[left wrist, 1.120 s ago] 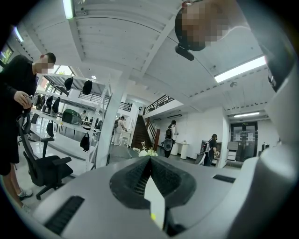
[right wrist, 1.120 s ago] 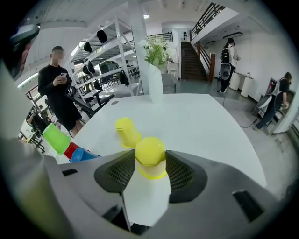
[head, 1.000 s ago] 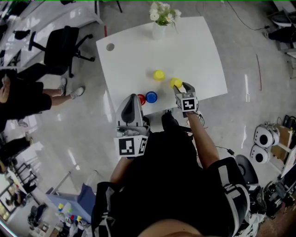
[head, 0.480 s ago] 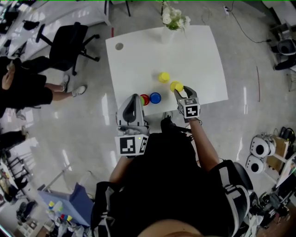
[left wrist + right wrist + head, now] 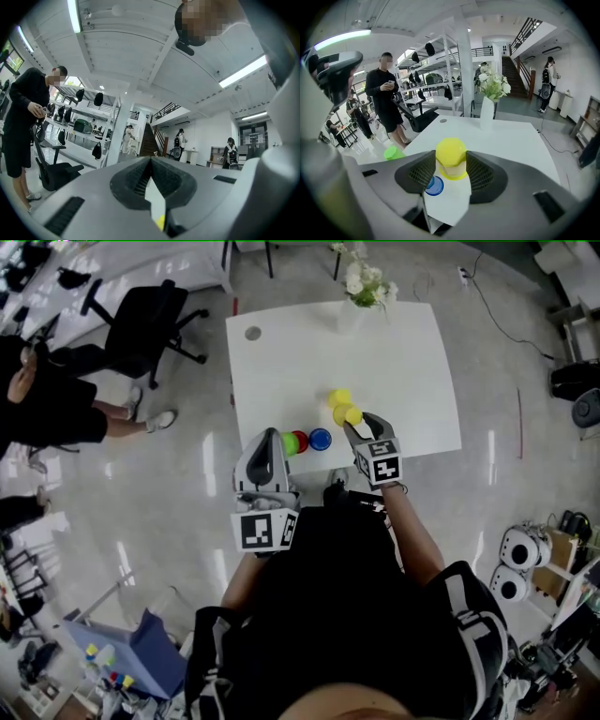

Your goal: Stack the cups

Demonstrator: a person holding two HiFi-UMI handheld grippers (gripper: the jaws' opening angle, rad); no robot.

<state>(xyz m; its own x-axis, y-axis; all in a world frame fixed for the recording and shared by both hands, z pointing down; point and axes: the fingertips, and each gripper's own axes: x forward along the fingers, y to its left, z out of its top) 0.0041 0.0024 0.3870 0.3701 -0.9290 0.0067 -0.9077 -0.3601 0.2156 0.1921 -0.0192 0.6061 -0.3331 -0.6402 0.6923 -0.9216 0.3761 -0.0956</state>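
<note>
The right hand-held gripper (image 5: 450, 164) is clamped on an upturned yellow cup (image 5: 451, 152), apparently lifted just off the worktop (image 5: 403, 352) near its front edge and beside a second yellow cup (image 5: 338, 397). The left hand-held gripper (image 5: 151, 160) is closed and empty. A blue cup (image 5: 321, 439) stands at the front edge.
</note>
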